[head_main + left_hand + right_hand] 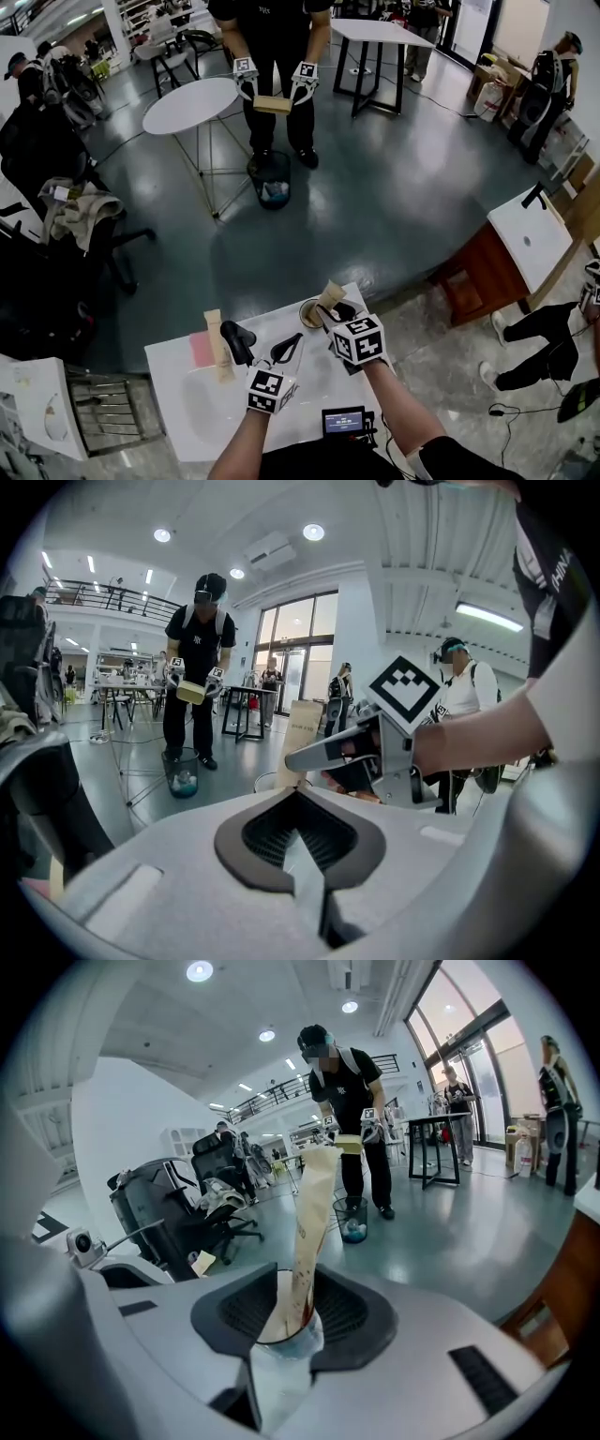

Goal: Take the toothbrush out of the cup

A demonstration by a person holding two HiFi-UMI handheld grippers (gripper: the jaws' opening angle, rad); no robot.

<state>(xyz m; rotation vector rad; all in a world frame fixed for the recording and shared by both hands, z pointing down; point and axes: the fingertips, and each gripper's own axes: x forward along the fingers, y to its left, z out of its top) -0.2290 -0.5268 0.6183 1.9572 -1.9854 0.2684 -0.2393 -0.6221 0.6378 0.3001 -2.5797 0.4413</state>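
A person stands at a white table (187, 412) with a gripper in each hand. At the left of the table a tan pack (217, 347) lies flat. Just beside it the left gripper (262, 337) hovers low, its jaws apart with nothing between them.

Right of it stands the clear cup (286, 1340), and the toothbrush (314, 1213), in a tall tan sleeve, leans upright out of it. The right gripper (292, 1321) points down at the cup. Its jaws are spread, with the cup and the foot of the sleeve in the gap, and the pads do not seem to press on either.

This looks like the approach, with no grasp made yet. Next, the right jaws would need to close on the sleeve above the rim and lift straight up. The left gripper could steady the cup.
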